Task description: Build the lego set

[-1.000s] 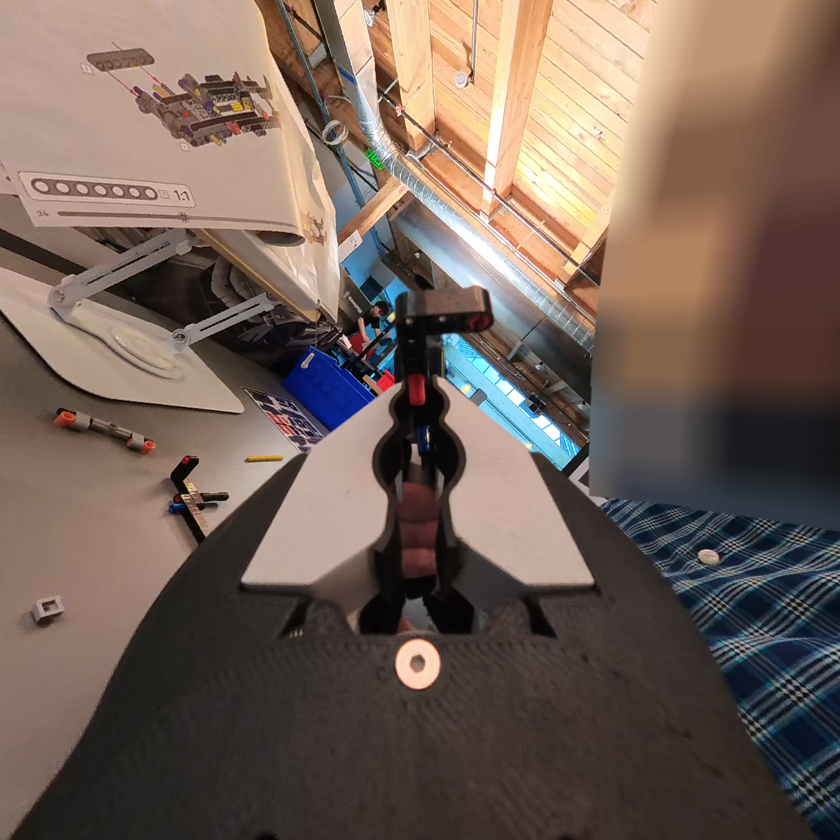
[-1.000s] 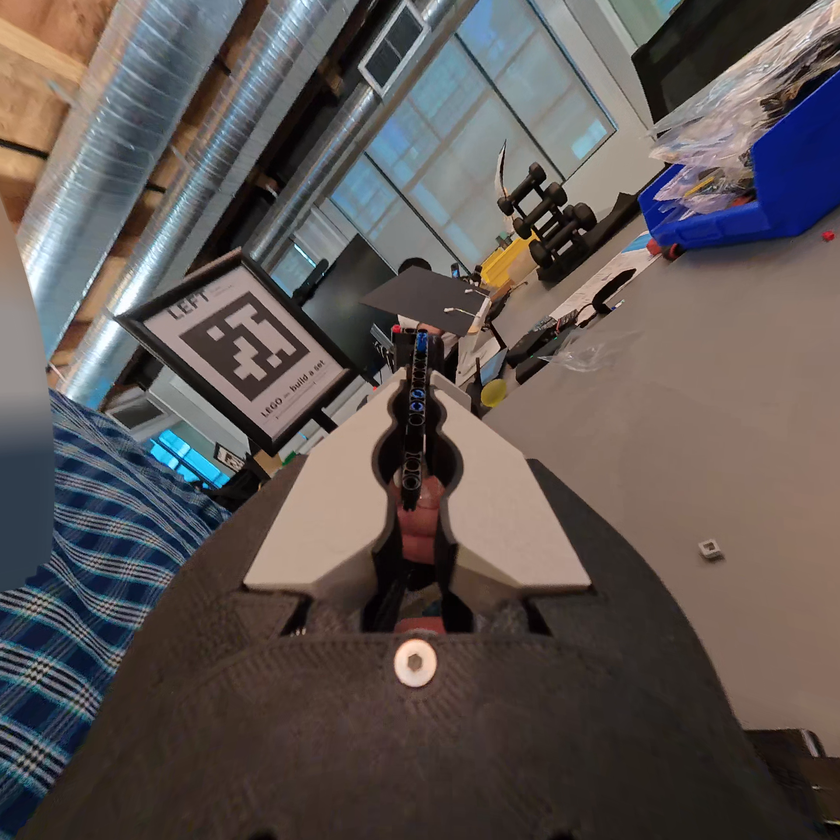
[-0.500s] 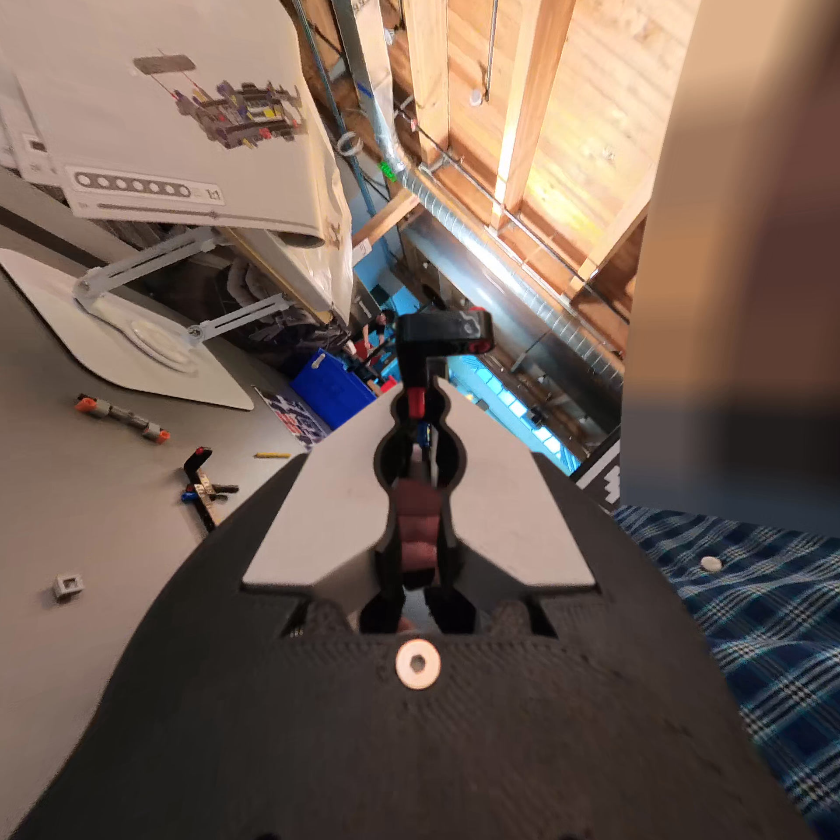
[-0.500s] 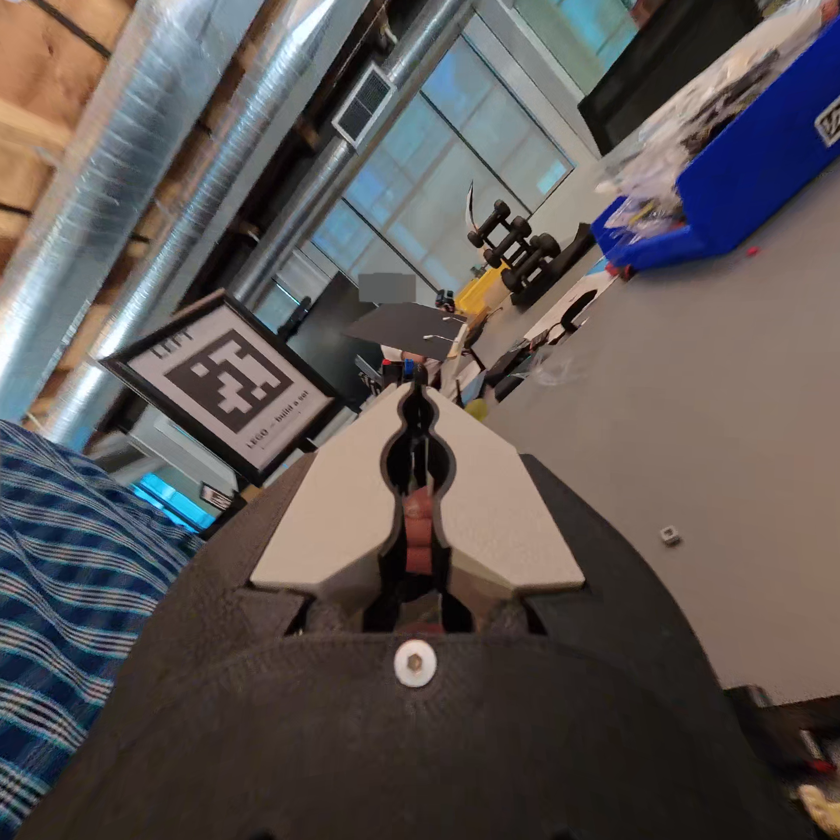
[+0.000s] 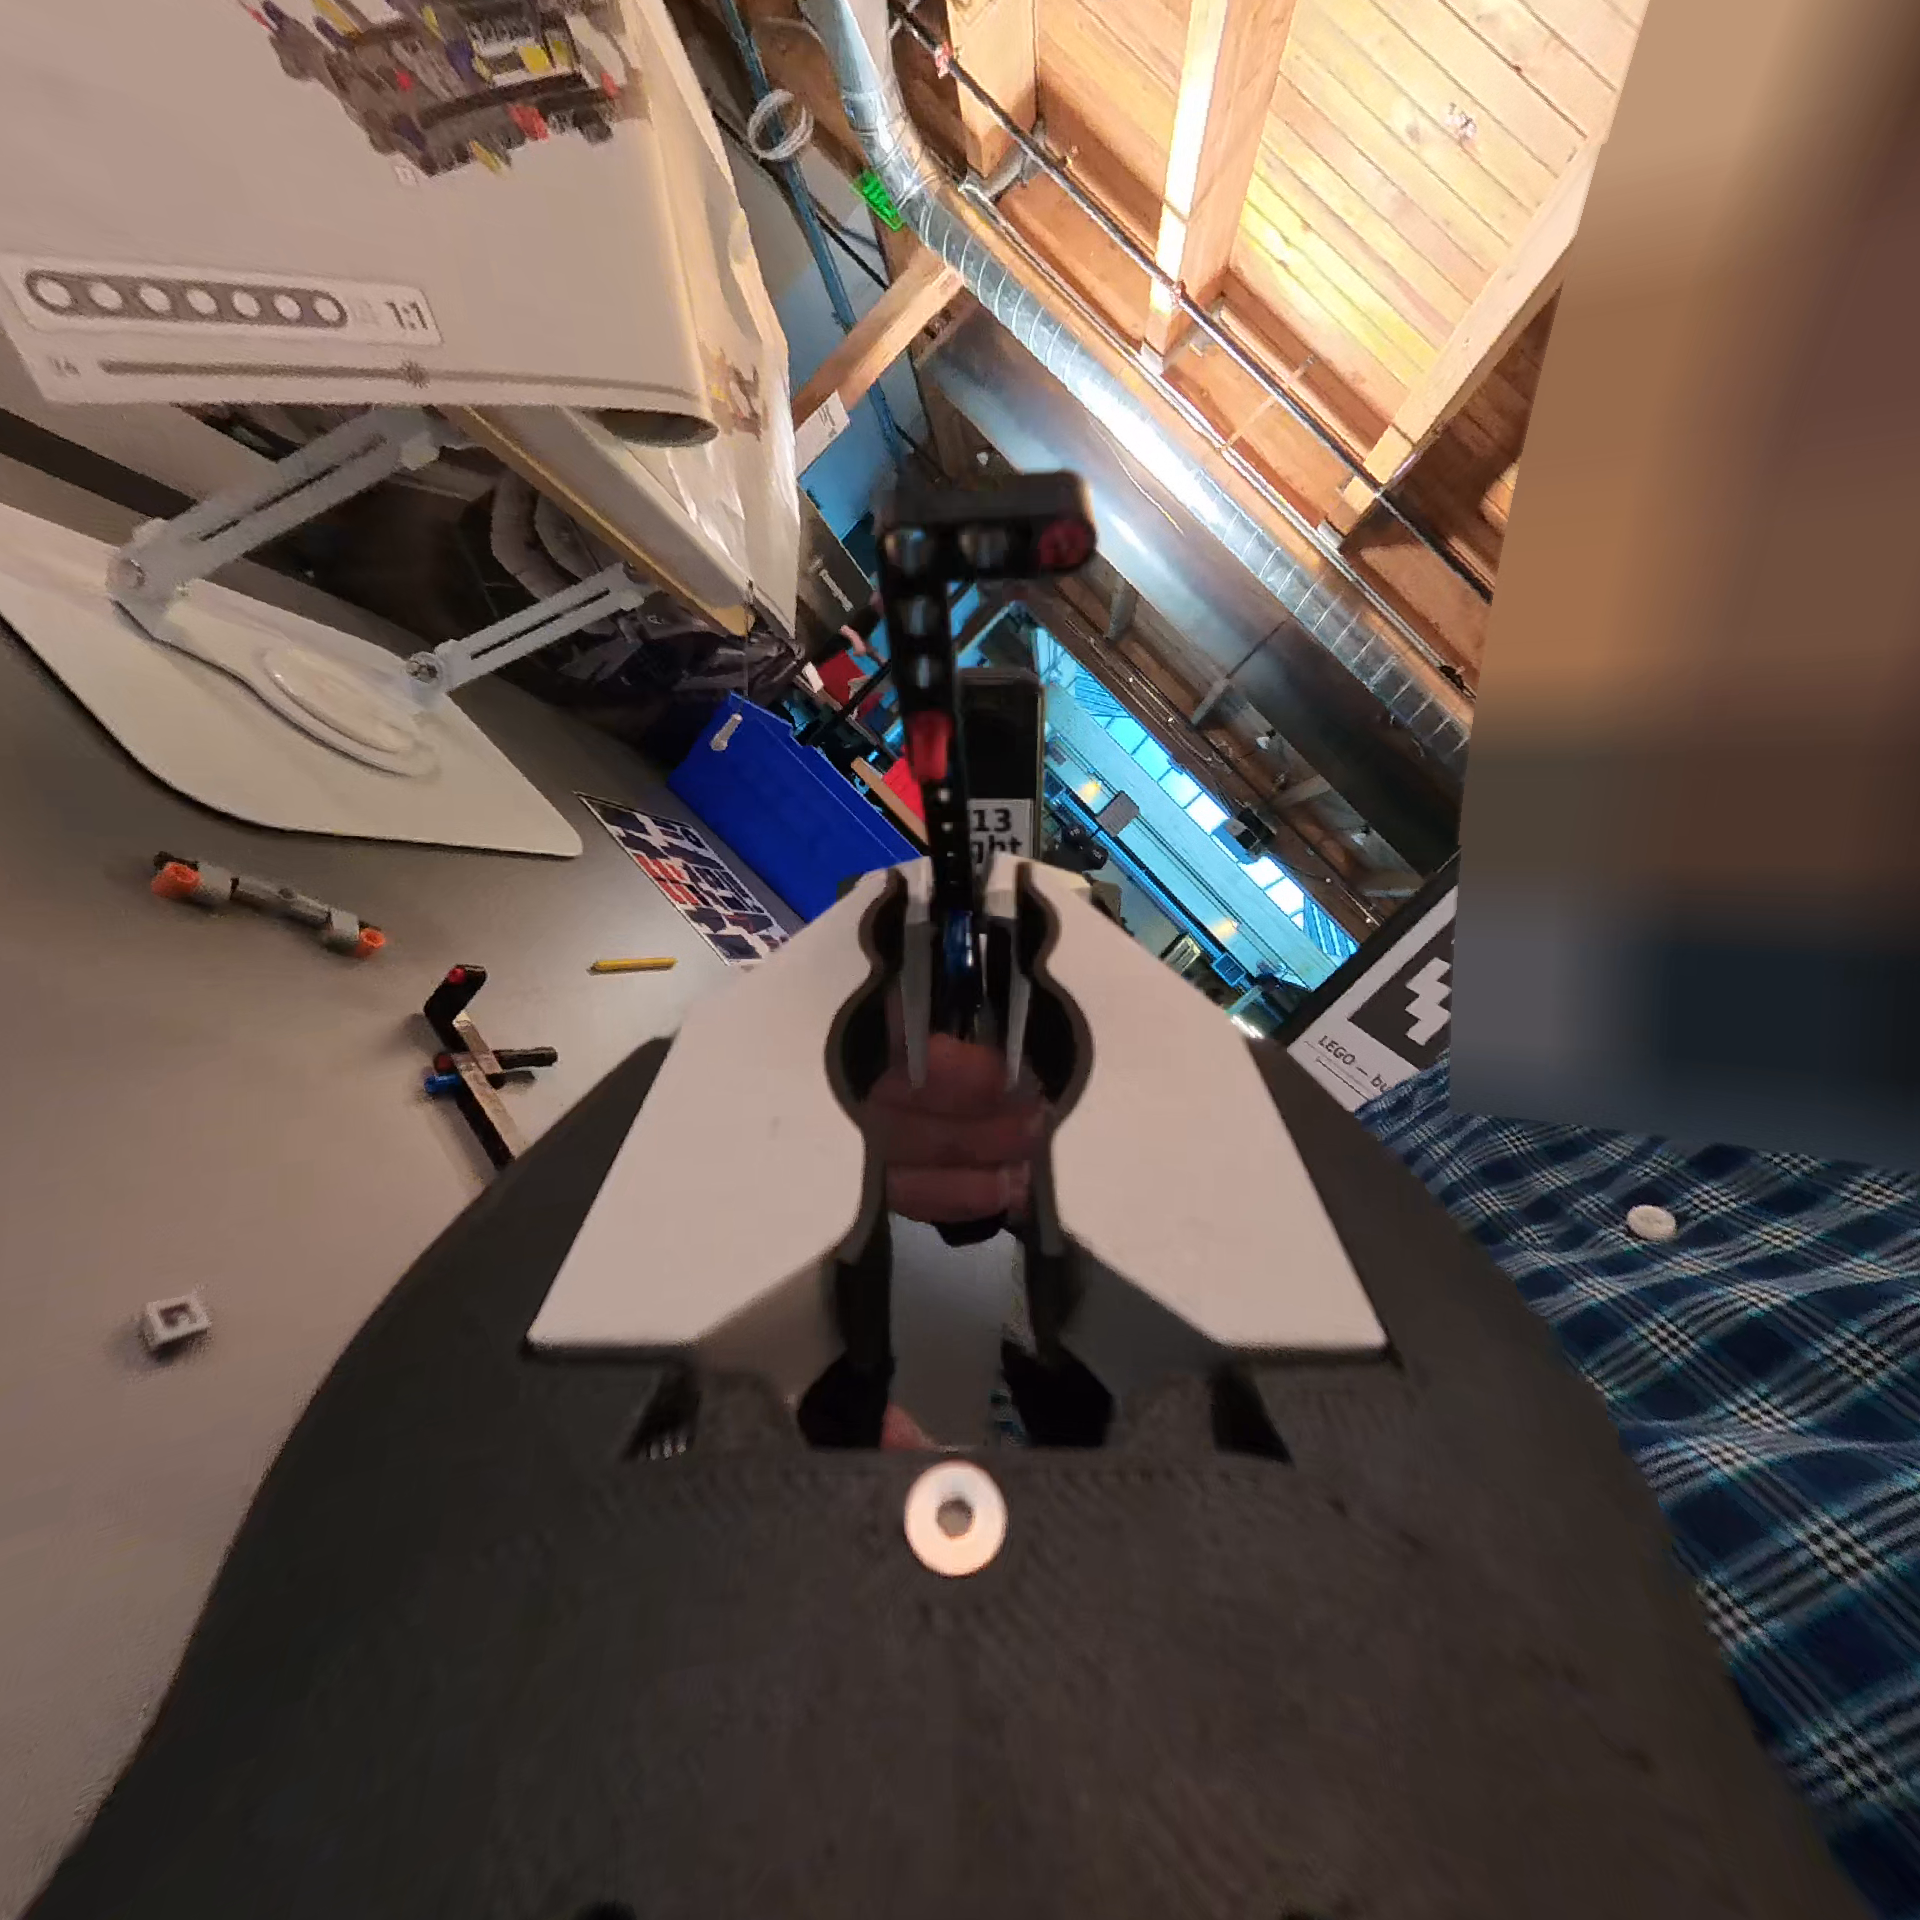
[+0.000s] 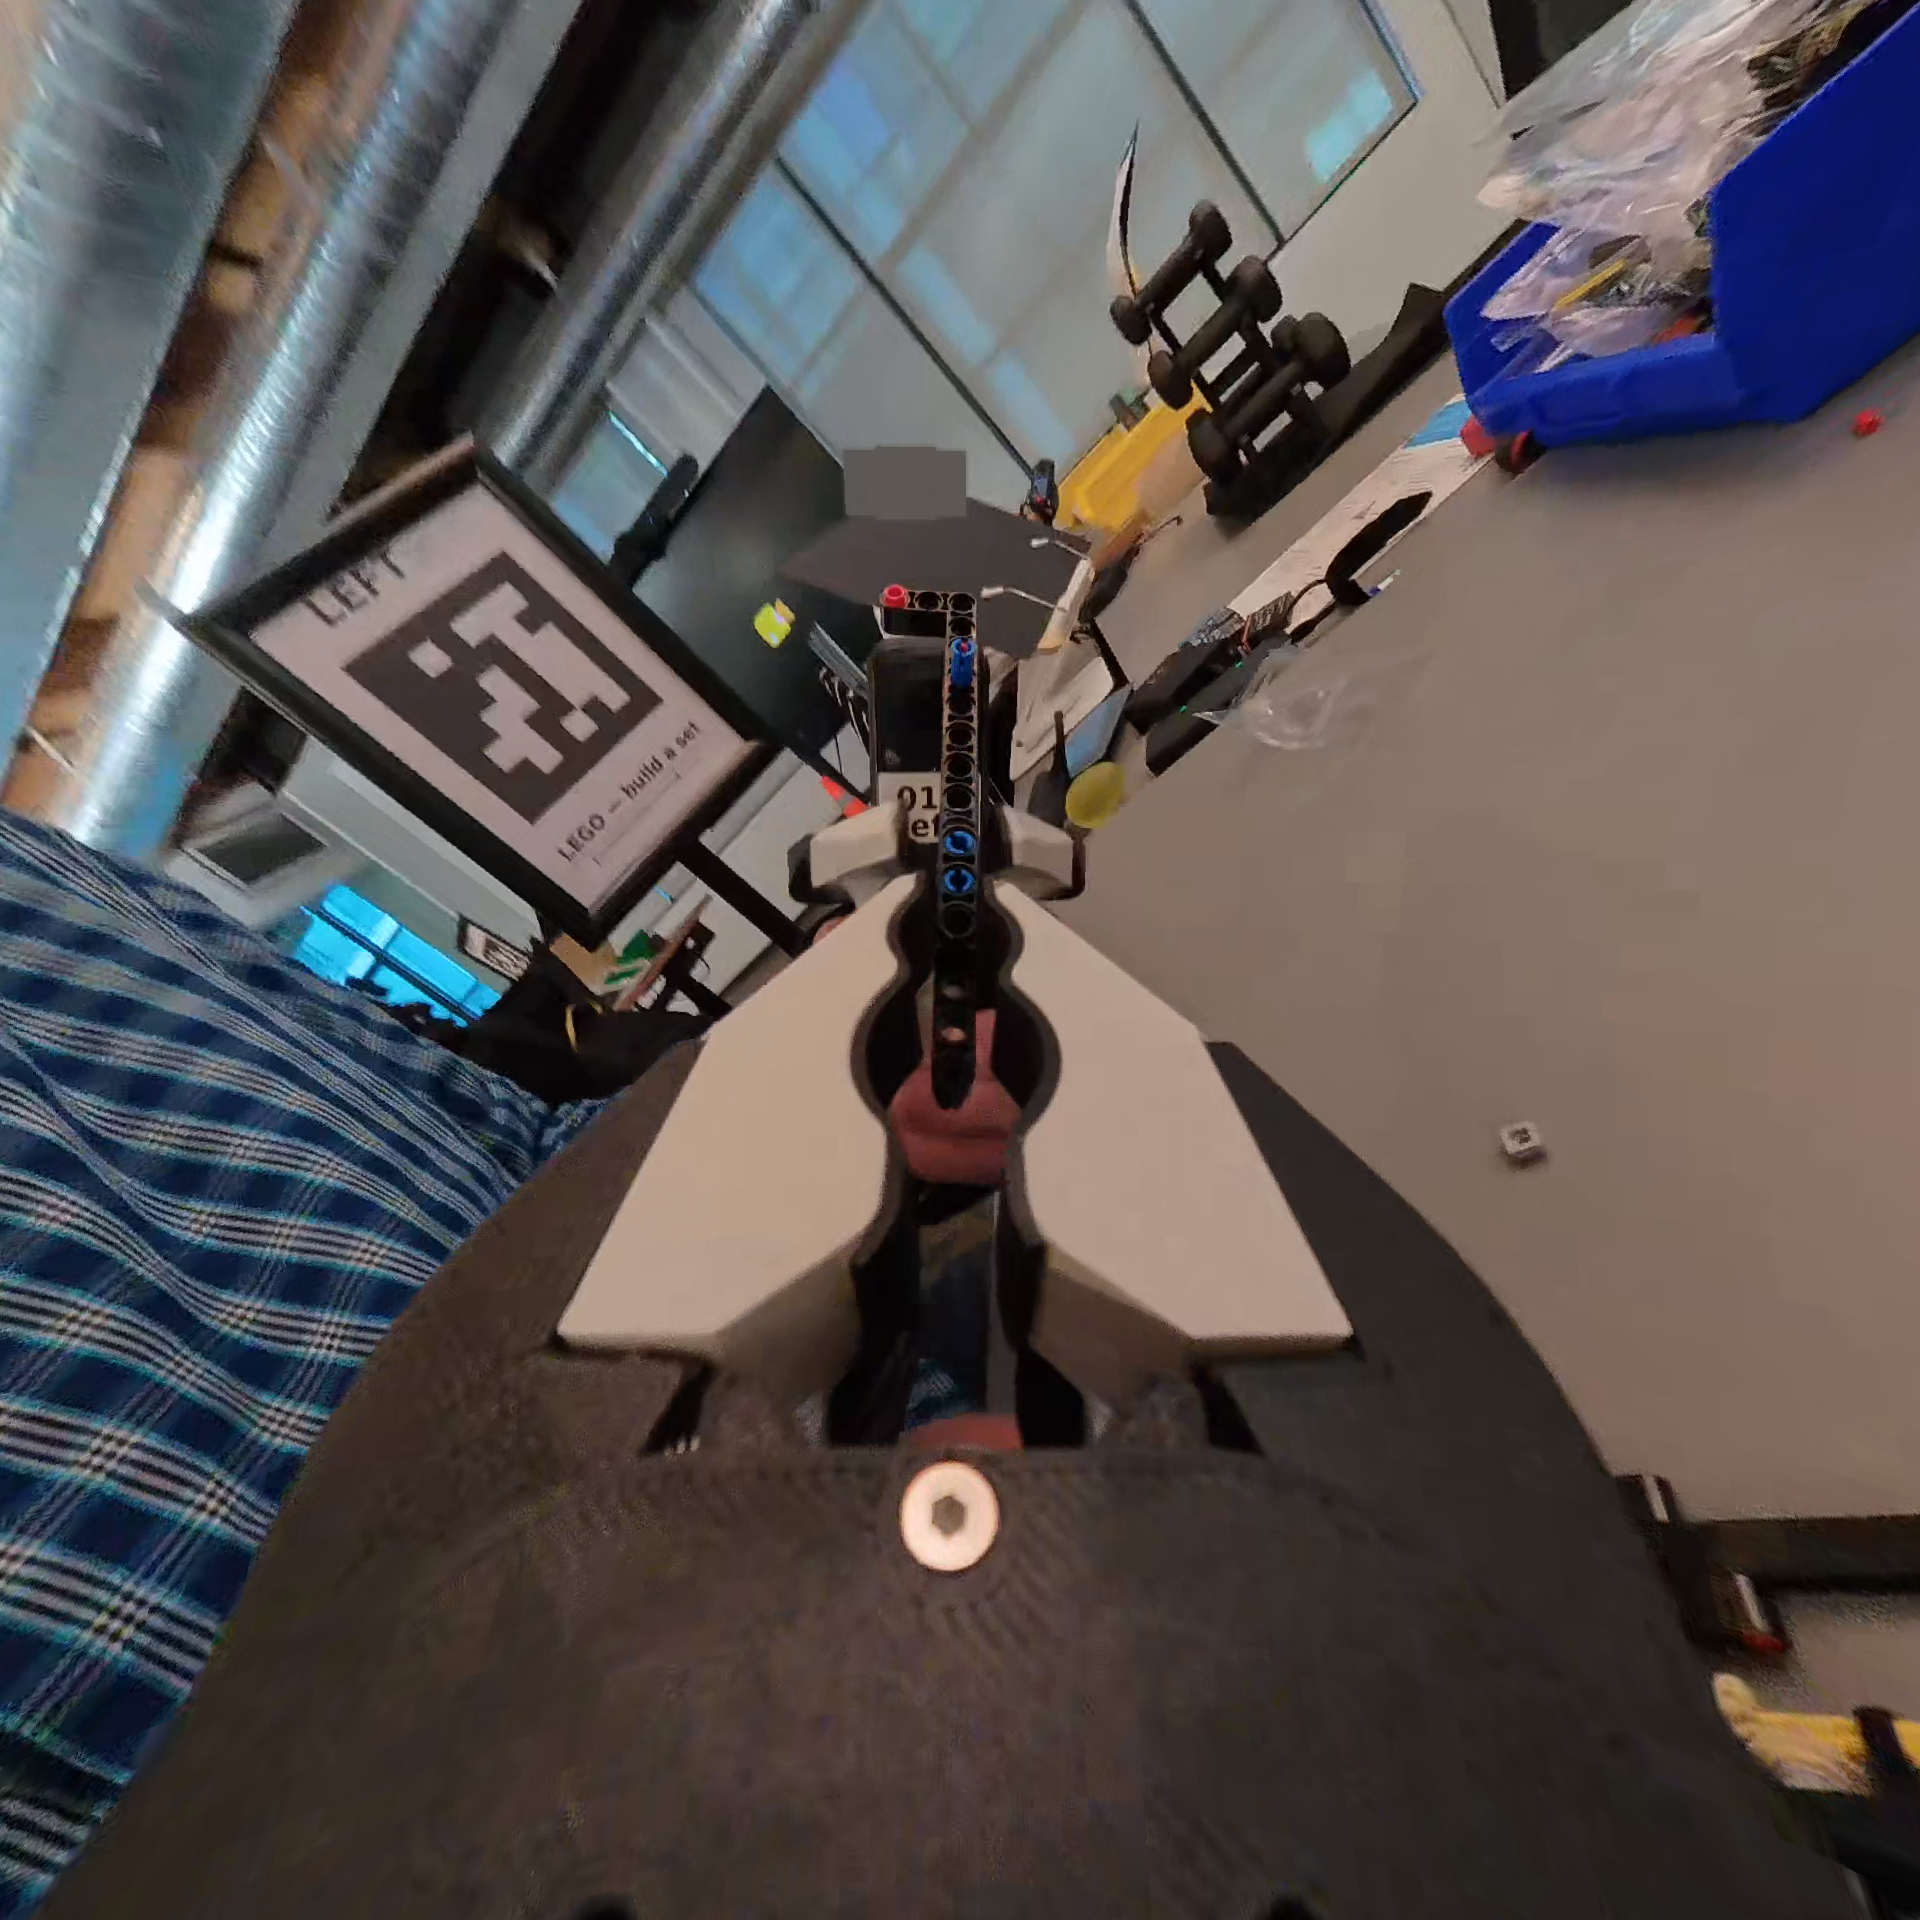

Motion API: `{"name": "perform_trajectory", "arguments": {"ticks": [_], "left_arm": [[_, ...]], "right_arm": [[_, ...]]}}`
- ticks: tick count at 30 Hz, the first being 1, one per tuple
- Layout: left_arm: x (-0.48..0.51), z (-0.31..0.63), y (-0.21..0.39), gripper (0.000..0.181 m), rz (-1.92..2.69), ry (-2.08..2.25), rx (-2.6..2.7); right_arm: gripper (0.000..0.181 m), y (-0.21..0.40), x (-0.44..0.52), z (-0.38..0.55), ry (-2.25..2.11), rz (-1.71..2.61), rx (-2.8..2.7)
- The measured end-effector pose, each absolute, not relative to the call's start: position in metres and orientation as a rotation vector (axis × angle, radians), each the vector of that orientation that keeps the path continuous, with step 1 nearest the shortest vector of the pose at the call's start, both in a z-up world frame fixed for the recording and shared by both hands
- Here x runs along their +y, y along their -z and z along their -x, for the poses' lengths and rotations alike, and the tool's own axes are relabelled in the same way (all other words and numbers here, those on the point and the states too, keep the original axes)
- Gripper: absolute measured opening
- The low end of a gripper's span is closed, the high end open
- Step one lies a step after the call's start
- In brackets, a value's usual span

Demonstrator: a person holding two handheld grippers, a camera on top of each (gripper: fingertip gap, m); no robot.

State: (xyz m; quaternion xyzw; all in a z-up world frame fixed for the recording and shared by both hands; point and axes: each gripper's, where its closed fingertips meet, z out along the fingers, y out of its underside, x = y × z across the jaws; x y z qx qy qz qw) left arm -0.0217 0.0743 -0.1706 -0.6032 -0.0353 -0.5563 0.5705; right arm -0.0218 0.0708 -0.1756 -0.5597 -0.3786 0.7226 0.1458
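A black lego assembly (image 5: 925, 623) stands up between my two grippers: a long beam with blue pins, an L-shaped end and red pins on top. My left gripper (image 5: 958, 883) is shut on it at the blue pins, jaws slightly apart. My right gripper (image 6: 956, 904) is shut on the lower end of the same assembly (image 6: 958, 727). In the right wrist view the left gripper's fingers (image 6: 844, 850) show behind the beam. In the left wrist view the right gripper's black body (image 5: 1003, 727) shows behind it. Both grippers are lifted off the grey table (image 6: 1507, 831).
An instruction booklet (image 5: 312, 208) rests on a white stand (image 5: 260, 727) at the left. Loose parts lie on the table: a grey and orange piece (image 5: 260, 899), a black part with pins (image 5: 478, 1060), a small grey piece (image 5: 171, 1322). A blue bin (image 6: 1714, 343) stands far right. A plaid shirt (image 5: 1714, 1351) is close. Both grippers' tips are roughly 15 cm from the small grey piece (image 5: 171, 1322).
The two grippers have come together, and the right's long beam now lines up with the left's L-shaped piece as one assembly. The left jaws stand slightly wider. Both views have tilted.
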Motion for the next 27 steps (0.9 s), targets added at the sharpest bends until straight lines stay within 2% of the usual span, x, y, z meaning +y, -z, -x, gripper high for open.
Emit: {"name": "perform_trajectory", "arguments": {"ticks": [2, 5, 8, 14, 16, 18, 20, 23, 27], "left_arm": [[0.075, 0.018, 0.169, 0.024, 1.413, 1.305, -0.077], [0.078, 0.012, 0.172, 0.013, 1.453, 1.268, -0.053], [0.076, 0.018, 0.172, 0.010, 1.455, 1.211, -0.045], [0.076, 0.027, 0.164, 0.021, 1.451, 1.175, -0.054], [0.079, 0.024, 0.165, 0.009, 1.469, 1.177, -0.068], [0.081, 0.026, 0.168, 0.006, 1.476, 1.193, -0.102], [0.086, 0.030, 0.175, 0.006, 1.506, 1.173, -0.168], [0.091, 0.036, 0.180, 0.006, 1.510, 1.160, -0.268], [0.094, 0.034, 0.186, 0.006, 1.527, 1.157, -0.346]], "right_arm": [[0.005, 0.180, 0.071, 0.022, -2.082, 1.635, -1.081], [0.004, 0.179, 0.070, 0.023, -2.149, 1.647, -1.013], [0.004, 0.175, 0.071, 0.021, -2.245, 1.639, -0.929], [0.004, 0.176, 0.072, 0.019, -2.237, 1.647, -0.947], [0.005, 0.176, 0.068, 0.020, -2.231, 1.652, -0.976], [0.005, 0.178, 0.069, 0.021, -2.208, 1.670, -0.977], [0.009, 0.187, 0.073, 0.023, -2.051, 1.690, -1.035], [0.037, 0.203, 0.078, 0.022, -1.617, 1.658, -1.245], [0.042, 0.212, 0.080, 0.022, -1.154, 1.561, -1.451]]}}
